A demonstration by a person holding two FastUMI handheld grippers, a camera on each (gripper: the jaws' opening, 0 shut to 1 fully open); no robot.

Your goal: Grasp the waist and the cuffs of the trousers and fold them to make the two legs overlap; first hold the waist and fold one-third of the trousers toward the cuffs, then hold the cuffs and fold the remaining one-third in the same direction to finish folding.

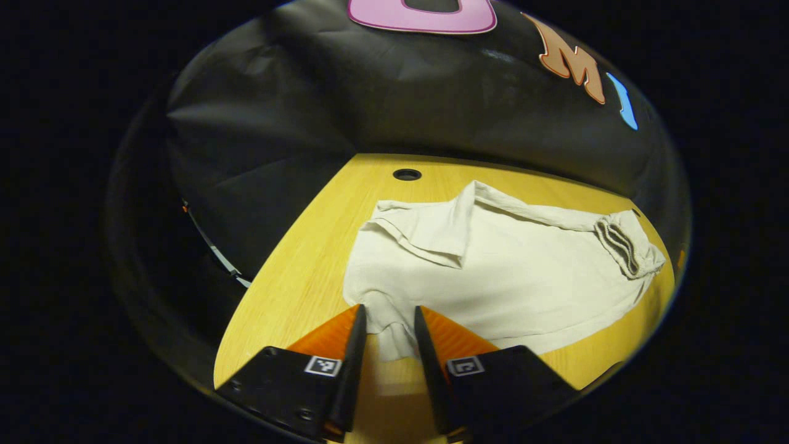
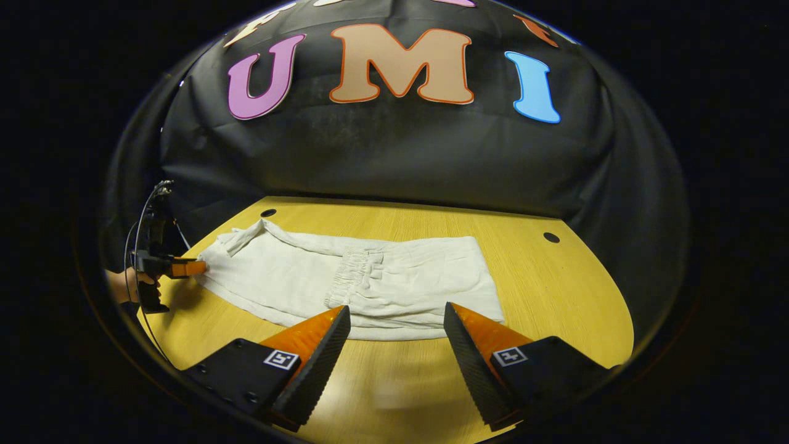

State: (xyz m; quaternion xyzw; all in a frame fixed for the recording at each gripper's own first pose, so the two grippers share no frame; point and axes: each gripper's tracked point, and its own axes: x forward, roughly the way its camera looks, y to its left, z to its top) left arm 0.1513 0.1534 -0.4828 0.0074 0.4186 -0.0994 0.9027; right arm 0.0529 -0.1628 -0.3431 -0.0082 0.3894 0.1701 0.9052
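Left jaws around a cuff, right jaws released; cream trousers (image 2: 351, 283) partly folded, waistband atop the legs.

Dim booth, warm light from above, strong fisheye warp.
Table (image 2: 555, 290) bright yellow w/ soft glare patch near bottom, betw. the fingers; trousers (image 2: 370, 277) evenly lit, slightly soft. Backdrop dark, faint sheen on creases. Edges bend and darken; right gripper view blurs slightly at the rim.

Cream-white trousers (image 2: 370, 283), yellow wood-grain table (image 2: 555, 290), black cloth wall (image 2: 394, 154)
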